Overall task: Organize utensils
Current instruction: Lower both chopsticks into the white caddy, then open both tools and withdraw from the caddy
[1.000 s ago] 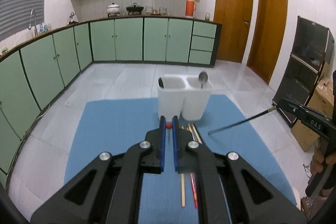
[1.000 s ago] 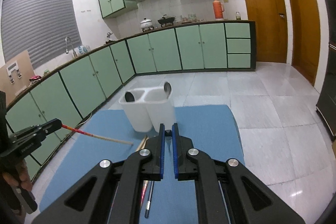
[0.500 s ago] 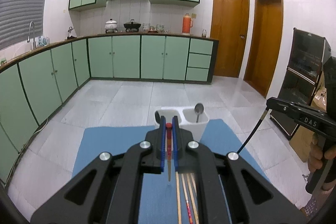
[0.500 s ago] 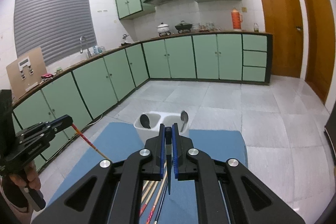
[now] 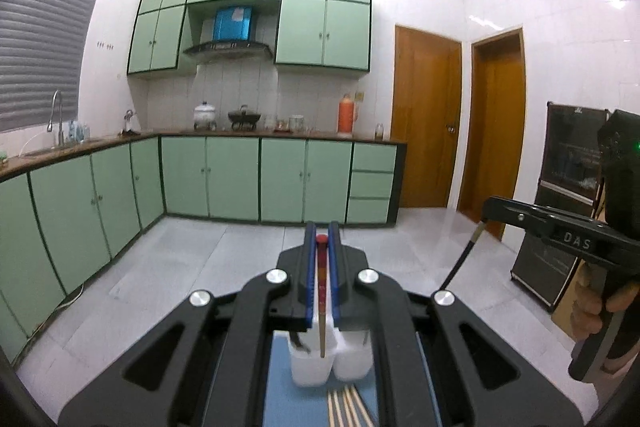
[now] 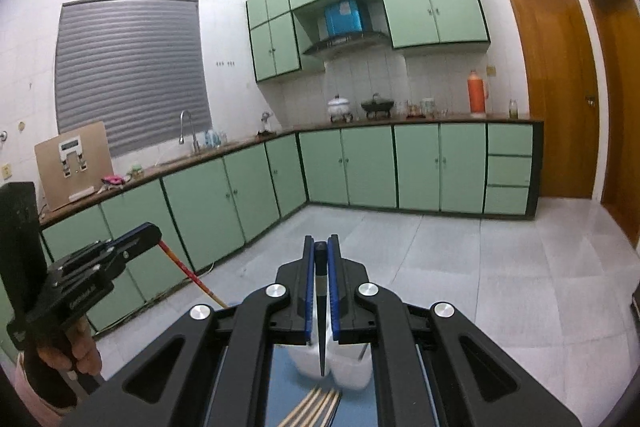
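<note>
My left gripper [image 5: 321,227] is shut on a red-topped wooden chopstick [image 5: 321,291], which hangs down from its jaws. The stick's tip shows over the white two-compartment utensil holder [image 5: 308,373] far below. My right gripper [image 6: 321,241] is shut on a black chopstick [image 6: 321,311] that also hangs down, its point over the holder [image 6: 352,375]. Each gripper shows in the other's view: the right gripper [image 5: 486,205] with its black stick [image 5: 460,263], the left gripper [image 6: 154,231] with its red stick [image 6: 188,273]. A dark utensil stands in the holder's left compartment.
Several loose chopsticks [image 5: 348,407] [image 6: 316,407] lie on the blue mat [image 5: 280,399] in front of the holder. Green kitchen cabinets [image 5: 212,183] run along the far and left walls. A dark cabinet [image 5: 568,195] and a person's hand [image 5: 592,311] are at the right.
Both grippers have risen well above the mat, each keeping its chopstick. The sticks now hang downwards, and the holder has dropped to the bottom of both views.
</note>
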Demonstrator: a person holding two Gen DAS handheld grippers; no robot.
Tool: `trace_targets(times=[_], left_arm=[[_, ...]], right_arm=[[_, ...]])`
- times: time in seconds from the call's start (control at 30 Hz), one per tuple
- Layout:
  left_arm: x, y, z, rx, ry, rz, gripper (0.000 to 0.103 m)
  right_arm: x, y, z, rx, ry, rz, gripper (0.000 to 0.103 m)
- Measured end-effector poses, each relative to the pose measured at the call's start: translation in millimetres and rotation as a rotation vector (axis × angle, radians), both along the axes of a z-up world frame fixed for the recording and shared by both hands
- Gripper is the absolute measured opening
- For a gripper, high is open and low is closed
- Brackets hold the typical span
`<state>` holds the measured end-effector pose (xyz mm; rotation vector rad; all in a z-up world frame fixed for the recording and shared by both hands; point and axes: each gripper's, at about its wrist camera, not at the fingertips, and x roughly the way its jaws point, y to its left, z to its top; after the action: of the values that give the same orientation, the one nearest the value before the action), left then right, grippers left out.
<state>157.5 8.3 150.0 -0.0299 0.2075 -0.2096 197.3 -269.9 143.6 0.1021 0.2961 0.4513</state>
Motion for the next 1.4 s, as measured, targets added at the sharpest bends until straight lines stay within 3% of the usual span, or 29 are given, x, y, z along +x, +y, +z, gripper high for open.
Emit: trace_targets(times=[0.2,0.47,0.67,0.73,0.8,0.83,0.9,1.0,1.2,1.4], left_arm=[[49.4,-18.9,-7.0,0.008,0.004,-0.006,0.005],[120.7,-25.1,-65.8,0.015,0.096,0.018,0.005],[140.1,-20.5,-99.5,0.018,0.181,-0.001,0.006],[137.5,-16.3,-107.1,0.011,0.201,0.0,0.01],[132.4,-12.0,-111.9,0.007,0.213,0.001,0.037],[125.7,-8.9,-114.0,0.004,0.211,0.007,0.043],[116.1,-5.1,-117.9,0.006,0.212,0.012,0.045],[94.3,2.0,-124.8,0.007,0.212,0.032,0.053],[35.2,15.8,-163.2,0.011,0.252,0.088,0.056],[-20.2,21.0,-220.5,0.081,0.378,0.098,0.056]], right_arm=[[48.3,12.0,1.5,-0.044,-0.007,-0.033,0.006],[101.8,18.3,-54.8,-0.043,0.1,-0.033,0.006],[121.1,26.8,-89.1,-0.081,0.171,-0.009,0.007],[117.6,27.9,-99.5,-0.095,0.187,-0.004,0.007],[113.0,26.5,-106.7,-0.103,0.189,-0.007,0.017],[108.0,26.5,-109.0,-0.104,0.188,-0.012,0.02],[98.0,23.8,-112.5,-0.104,0.177,-0.033,0.035],[72.0,16.8,-122.2,-0.096,0.16,-0.06,0.04],[9.5,8.9,-168.1,-0.11,0.163,-0.142,0.043],[-59.2,5.3,-238.1,-0.121,0.248,-0.205,0.043]])
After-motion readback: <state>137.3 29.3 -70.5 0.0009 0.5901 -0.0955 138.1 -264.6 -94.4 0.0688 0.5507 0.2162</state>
